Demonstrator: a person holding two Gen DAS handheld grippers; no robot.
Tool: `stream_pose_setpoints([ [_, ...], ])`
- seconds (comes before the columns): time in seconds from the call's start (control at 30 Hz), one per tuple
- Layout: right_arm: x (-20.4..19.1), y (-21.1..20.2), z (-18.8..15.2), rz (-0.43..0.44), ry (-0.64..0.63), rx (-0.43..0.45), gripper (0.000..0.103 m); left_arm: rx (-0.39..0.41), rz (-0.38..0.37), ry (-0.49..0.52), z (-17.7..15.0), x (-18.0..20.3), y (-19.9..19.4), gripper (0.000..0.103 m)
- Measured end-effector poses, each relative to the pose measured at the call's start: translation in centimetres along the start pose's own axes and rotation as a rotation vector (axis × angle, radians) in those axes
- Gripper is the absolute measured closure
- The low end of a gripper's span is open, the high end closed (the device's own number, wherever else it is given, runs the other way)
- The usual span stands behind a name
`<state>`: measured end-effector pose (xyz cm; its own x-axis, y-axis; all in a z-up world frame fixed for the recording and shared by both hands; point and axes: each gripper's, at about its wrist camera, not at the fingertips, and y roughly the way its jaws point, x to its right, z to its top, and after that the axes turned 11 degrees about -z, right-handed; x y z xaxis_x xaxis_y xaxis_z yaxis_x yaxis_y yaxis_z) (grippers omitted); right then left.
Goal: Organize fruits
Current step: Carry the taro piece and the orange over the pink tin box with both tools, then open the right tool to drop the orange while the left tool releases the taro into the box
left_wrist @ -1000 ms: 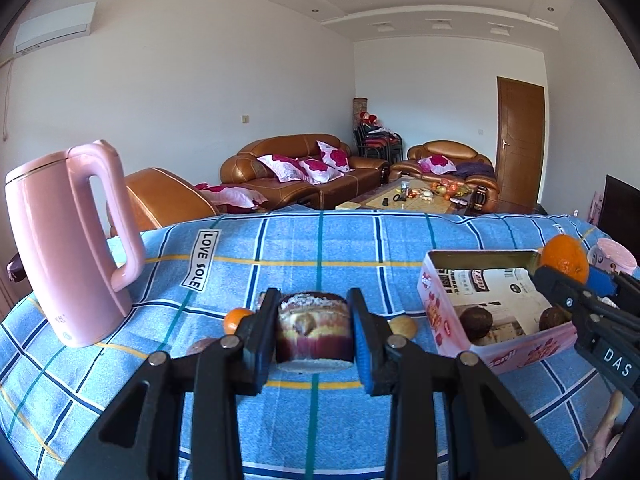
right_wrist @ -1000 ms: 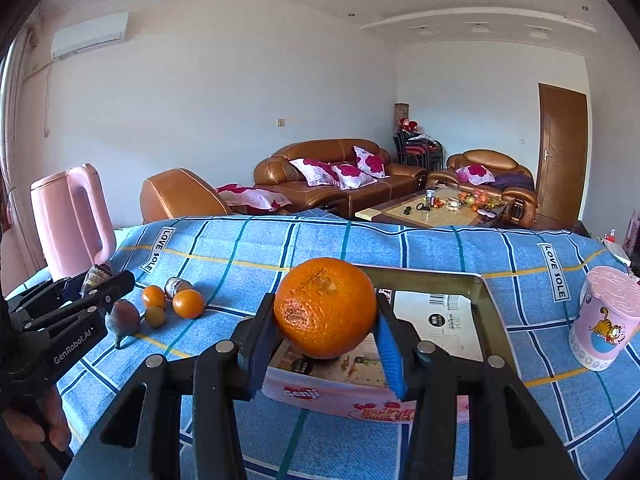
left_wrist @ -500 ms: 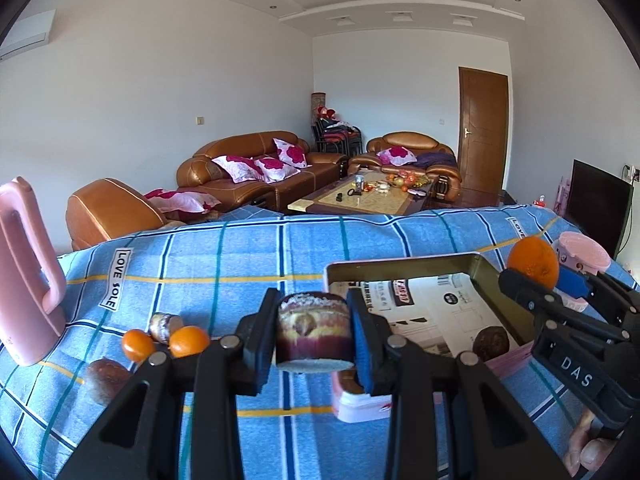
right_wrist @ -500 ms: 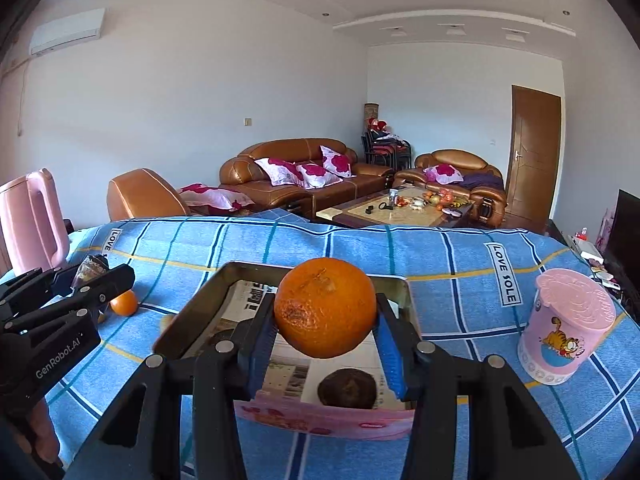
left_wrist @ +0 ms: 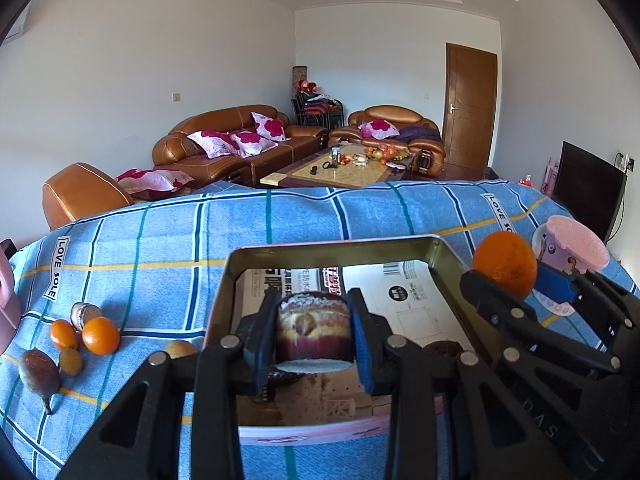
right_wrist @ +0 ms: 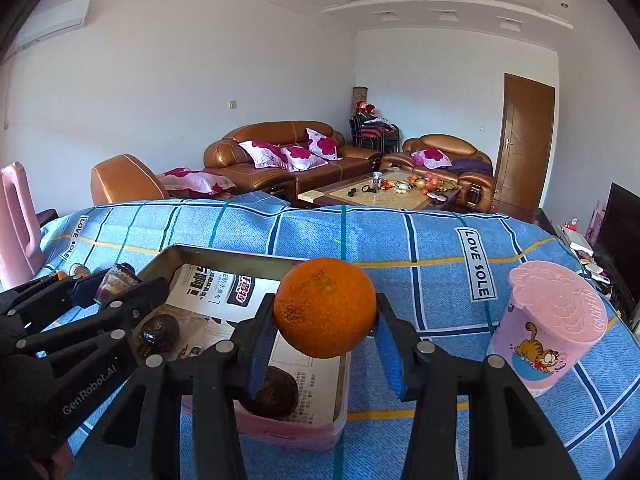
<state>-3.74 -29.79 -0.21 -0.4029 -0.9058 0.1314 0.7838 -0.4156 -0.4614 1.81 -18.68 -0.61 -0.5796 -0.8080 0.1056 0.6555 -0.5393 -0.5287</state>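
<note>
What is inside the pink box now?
Printed paper lines the pink box; two dark fruits lie on it. Both tongs hide parts of its floor.

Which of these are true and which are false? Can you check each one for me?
1. The right claw holds an orange. True.
2. The left claw is empty. False: it grips a purple fruit.
3. The tin box is lined with newspaper. True.
4. The pink cup lies inside the box. False: it stands on the blue cloth, beside the box.
5. Some fruits still lie on the cloth. True.
</note>
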Motion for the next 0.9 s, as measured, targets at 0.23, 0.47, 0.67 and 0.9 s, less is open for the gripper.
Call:
stream_pose_setpoints([
  [0.23,-0.1,1.4,0.1,0.031,-0.012,-0.049,0.054,-0.078,-0.012,-0.028,-0.2,-0.3,1.6,0.068],
  [0.47,-0.3,2.0,0.0,0.081,-0.023,-0.09,0.053,-0.122,-0.011,-0.059,-0.4,-0.9,2.2,0.068],
  [0.67,-0.2,2.7,-0.1,0.129,-0.007,-0.128,0.053,-0.144,-0.008,-0.069,-0.6,-1.1,2.5,0.068],
  [0.9,0.0,3.3,-0.2,0.183,0.024,-0.169,0.053,-0.142,0.002,-0.077,-0.5,-1.2,2.5,0.066],
])
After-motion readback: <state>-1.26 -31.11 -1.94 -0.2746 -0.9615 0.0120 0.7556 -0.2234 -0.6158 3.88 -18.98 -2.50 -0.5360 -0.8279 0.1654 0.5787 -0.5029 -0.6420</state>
